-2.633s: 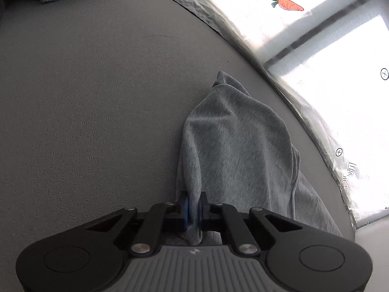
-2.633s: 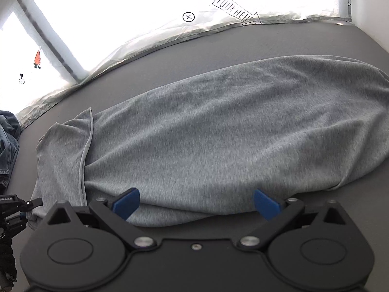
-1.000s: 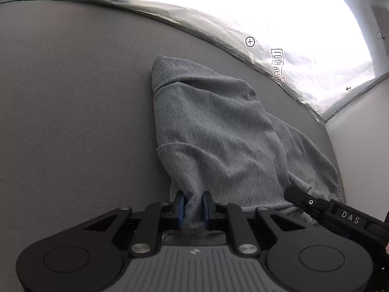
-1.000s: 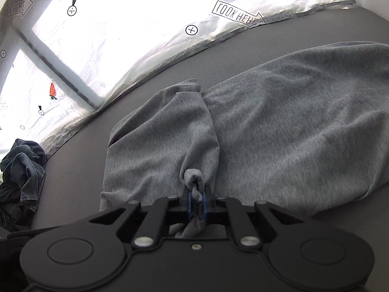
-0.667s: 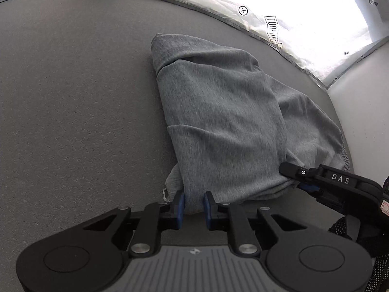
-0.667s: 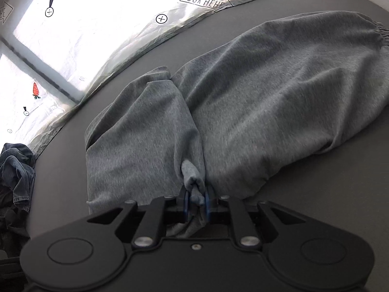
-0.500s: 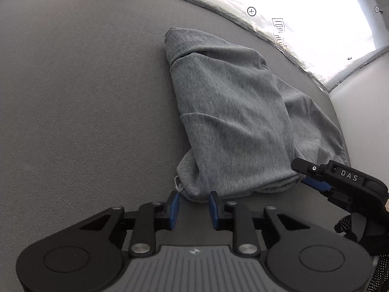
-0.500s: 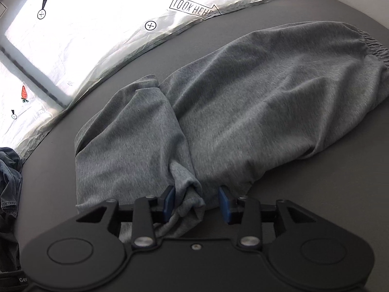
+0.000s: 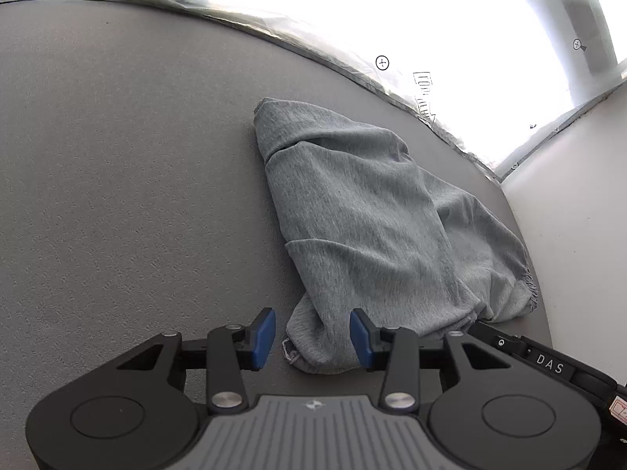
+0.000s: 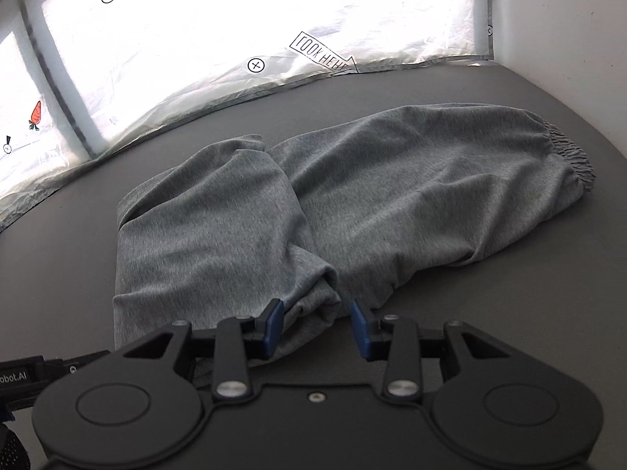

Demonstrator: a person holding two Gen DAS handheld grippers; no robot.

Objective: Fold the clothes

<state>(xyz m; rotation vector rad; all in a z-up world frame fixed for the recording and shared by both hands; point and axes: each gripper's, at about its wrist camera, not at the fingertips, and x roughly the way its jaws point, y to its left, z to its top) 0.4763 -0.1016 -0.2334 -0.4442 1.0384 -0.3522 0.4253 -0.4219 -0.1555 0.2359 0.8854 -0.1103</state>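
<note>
Both claws stand open over the near edge of the grey garment, gripping nothing: the left claw has its blue pads spread to either side of a bunched corner of cloth, and the right claw is spread the same way around a rolled lump of the same edge. The grey garment lies on the dark grey counter, just ahead of both claws and touching neither pad as far as can be seen. Seen from the right wrist, one part is doubled back over the left half, while the longer part runs away to the right and ends in a gathered elastic band; so the long axis goes across the right claw's line of sight, left to right. Seen from the left wrist, the same bundle stretches away ahead and to the right, and the tip of the other tool shows at its right edge. Each claw is about equally near its own bit of the near edge. The piece looks partly folded, with the elastic end lying out flat; whether another fold is wanted cannot be settled from how it lies. Beyond it, a bright white sheet with printed marks lines the counter's far edge.
</note>
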